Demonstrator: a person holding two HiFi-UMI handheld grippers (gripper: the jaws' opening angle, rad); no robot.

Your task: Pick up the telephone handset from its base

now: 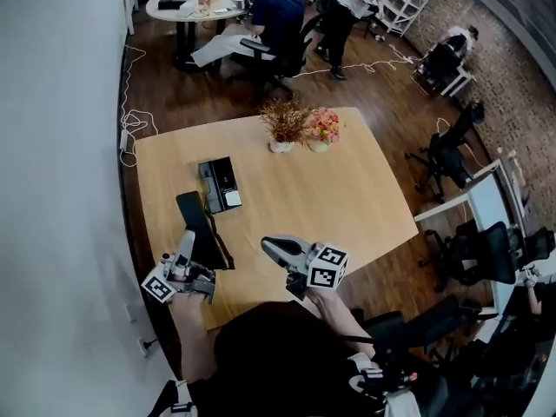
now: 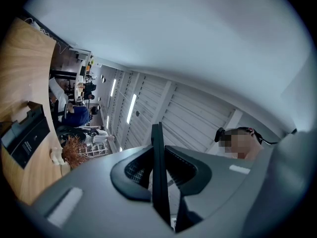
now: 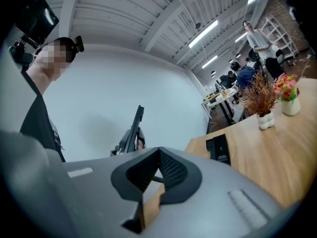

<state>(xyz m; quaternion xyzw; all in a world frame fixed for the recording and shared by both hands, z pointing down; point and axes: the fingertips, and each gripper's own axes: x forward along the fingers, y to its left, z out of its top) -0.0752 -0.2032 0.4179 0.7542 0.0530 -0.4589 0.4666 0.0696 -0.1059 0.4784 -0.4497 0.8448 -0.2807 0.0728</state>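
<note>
- The left gripper (image 2: 158,170) has its fingers (image 2: 130,171) closed on the black telephone handset (image 1: 198,224), which stands edge-on between them and points upward.
- The handset is off its base (image 1: 220,183) and is held over the near left corner of the counter (image 1: 347,207).
- The base lies flat further back on the counter, apart from the handset.
- The right gripper (image 3: 156,170) hovers by the near edge with its fingers fully together, holding nothing.
- Two small flower vases (image 1: 302,129) stand at the far edge.
</note>
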